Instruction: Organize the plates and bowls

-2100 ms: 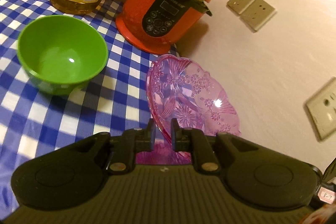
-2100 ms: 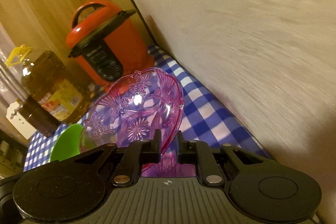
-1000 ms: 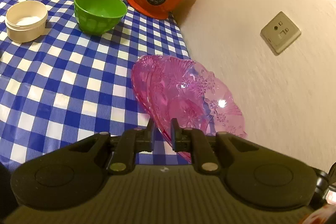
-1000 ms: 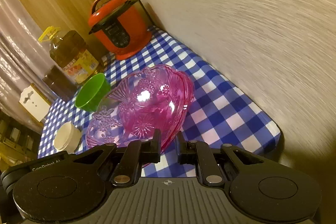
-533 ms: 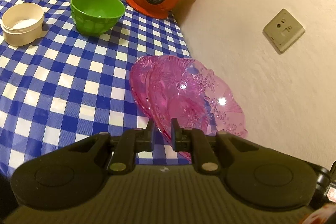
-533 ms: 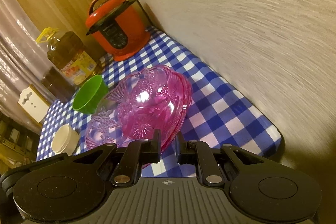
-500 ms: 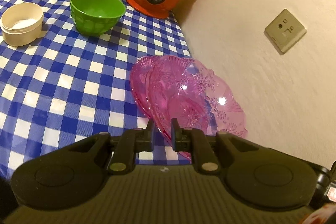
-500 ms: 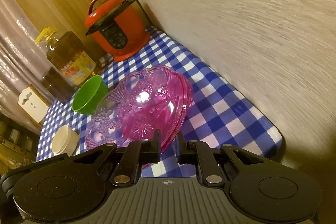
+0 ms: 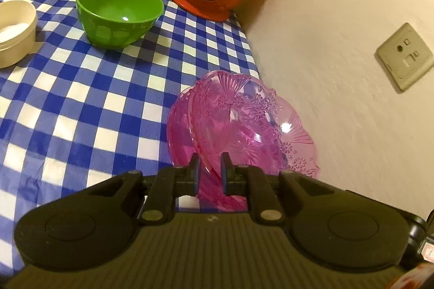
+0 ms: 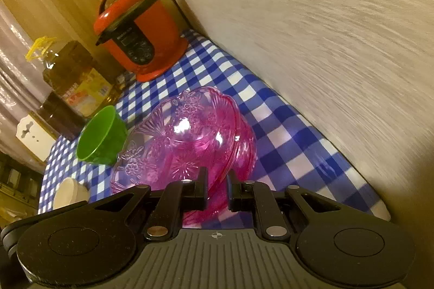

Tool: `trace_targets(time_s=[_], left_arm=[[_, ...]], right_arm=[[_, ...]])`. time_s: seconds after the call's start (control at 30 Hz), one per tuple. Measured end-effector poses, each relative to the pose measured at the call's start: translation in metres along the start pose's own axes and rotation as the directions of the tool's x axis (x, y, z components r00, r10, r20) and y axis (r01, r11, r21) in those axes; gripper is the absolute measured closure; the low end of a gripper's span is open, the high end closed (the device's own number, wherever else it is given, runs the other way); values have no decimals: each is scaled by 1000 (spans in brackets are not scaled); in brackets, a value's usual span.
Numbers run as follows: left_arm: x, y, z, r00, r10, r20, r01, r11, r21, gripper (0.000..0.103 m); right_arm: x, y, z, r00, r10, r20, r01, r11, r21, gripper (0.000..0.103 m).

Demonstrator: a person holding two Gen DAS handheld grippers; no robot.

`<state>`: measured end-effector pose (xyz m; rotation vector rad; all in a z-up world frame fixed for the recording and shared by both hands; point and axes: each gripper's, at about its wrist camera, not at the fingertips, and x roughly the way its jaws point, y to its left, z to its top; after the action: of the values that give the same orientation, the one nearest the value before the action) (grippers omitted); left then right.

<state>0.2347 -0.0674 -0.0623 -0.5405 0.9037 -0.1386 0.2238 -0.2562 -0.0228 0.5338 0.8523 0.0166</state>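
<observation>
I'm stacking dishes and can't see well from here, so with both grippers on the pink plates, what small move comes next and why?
Probably lower the top pink plate flat onto the pink plate beneath, then let go. Both the left gripper and the right gripper pinch its rim, and it sits tilted over the lower one near the edge of the checked tablecloth.

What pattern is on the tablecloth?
The tablecloth is a blue-and-white check, clearest in the left wrist view.
</observation>
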Motion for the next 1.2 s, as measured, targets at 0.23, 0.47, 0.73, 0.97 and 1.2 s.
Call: trace_targets(time_s=[0.23,0.47,0.73,0.97,1.2], left_arm=[[21,8,5,999,9,-34,-10,1000,-22,90],[29,12,2,999,23,-50,-24,999,-24,90],[21,8,5,999,52,-16,-51,998,39,66],[2,18,2,998,56,16,-56,998,13,66],[-2,21,1,999,48,16,-48,999,-2,66]], right_arm=[[21,-5,5,1000,-13,-27,13,1000,3,90],[32,-6,2,999,-25,-43,25,1000,-3,90],[33,-13,2,999,-18,-26,18,1000,11,52],[20,-18,-1,1000,-26,-3,26,999,34,47],[19,-17,0,997,-30,69,29,999,18,68]])
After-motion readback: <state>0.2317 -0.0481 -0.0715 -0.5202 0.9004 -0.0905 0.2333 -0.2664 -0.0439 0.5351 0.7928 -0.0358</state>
